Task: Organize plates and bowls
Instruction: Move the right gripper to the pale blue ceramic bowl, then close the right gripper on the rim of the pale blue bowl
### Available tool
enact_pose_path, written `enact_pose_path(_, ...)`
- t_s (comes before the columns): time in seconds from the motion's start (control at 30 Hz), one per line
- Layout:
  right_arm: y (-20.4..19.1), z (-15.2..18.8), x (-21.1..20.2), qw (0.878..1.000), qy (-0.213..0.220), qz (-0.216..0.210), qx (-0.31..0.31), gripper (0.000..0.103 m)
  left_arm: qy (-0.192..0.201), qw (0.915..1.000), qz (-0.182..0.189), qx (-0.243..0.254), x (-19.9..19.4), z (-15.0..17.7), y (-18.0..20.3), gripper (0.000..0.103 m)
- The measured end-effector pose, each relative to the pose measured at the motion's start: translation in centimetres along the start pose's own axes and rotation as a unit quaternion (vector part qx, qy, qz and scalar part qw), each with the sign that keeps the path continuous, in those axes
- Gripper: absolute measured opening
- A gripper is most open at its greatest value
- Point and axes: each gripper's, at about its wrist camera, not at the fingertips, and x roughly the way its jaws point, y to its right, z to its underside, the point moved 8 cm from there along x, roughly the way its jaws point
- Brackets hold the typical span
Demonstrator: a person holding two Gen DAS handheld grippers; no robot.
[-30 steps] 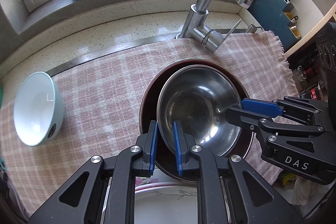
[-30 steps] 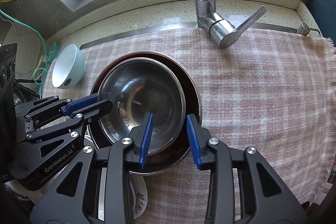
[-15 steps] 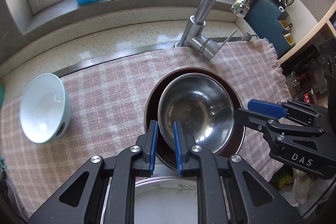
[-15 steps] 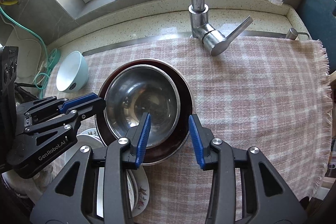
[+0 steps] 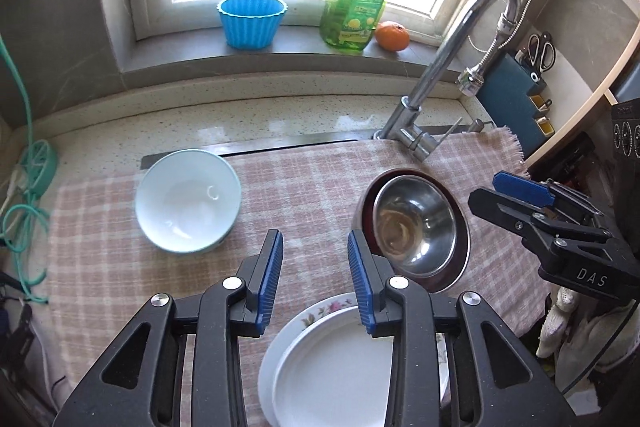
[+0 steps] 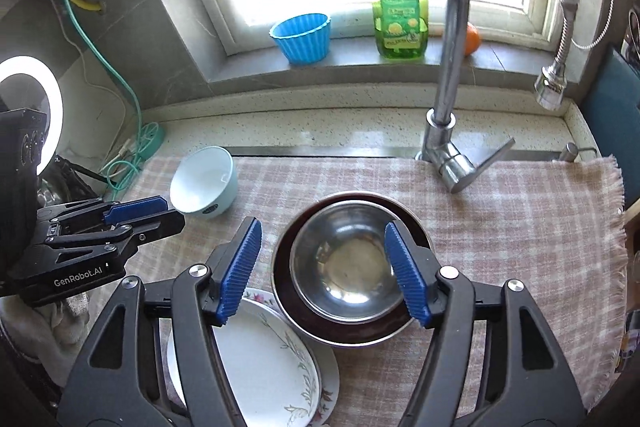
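My left gripper (image 5: 315, 277) and right gripper (image 6: 327, 267) fingers gape, holding nothing. Between my right fingers, steel bowl (image 6: 346, 261) nests inside dark bowl (image 6: 352, 337); 2 stacked plates (image 6: 276, 363) are partly hidden beneath them.

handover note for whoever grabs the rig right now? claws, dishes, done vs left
Left claw: open, empty, above the cloth near the plates.
Right claw: open, empty, over the steel bowl.
Steel bowl sits nested in the dark red bowl mid checked cloth.
Two white plates, one floral-rimmed, are stacked at the near edge, partly under the red bowl's rim.
Light blue bowl stands alone, left on the cloth.
Done: metal bowl nested, plates stacked.
Left: likely the light blue bowl into the bowl stack.
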Motion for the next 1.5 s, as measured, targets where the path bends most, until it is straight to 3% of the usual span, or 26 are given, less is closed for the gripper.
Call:
enact_pose_path(0.13,-2.8,-0.7,0.8,0.999,0.015,-0.009,-0.028,0.067,-0.001,0.9993,-0.018,-0.032,-0.6,0.5,-4.0,0.032)
enact_pose_path(0.33,-6.1,-1.4,3.1,0.999,0.004,-0.02,-0.047,0.067,-0.002,0.996,-0.045,-0.077,-0.8,1.2,-9.5,0.032)
enact_pose_path(0.63,-8.6,-1.6,8.2,0.997,-0.061,-0.043,-0.022,0.067,-0.014,0.9909,-0.035,-0.129,0.0,1.6,-15.1,0.032)
enact_pose_path(0.9,-9.3,-1.8,12.7,0.992,-0.107,-0.069,0.025,0.051,-0.028,0.9863,0.0,-0.163,1.8,0.5,-16.5,0.032)
enact_pose_path(1.1,-9.1,-2.0,15.2,0.985,-0.133,-0.089,0.067,0.044,-0.04,0.9862,0.01,-0.161,3.4,-0.4,-16.3,0.032)
enact_pose_path(1.2,-9.0,-2.0,16.1,0.981,-0.144,-0.098,0.081,0.035,-0.047,0.986,0.01,-0.159,4.0,-0.6,-16.3,0.032)
enact_pose_path(1.5,-9.4,-2.3,18.0,0.978,-0.16,-0.102,0.084,0.03,-0.061,0.9838,0.011,-0.168,5.3,-0.8,-17.0,0.028)
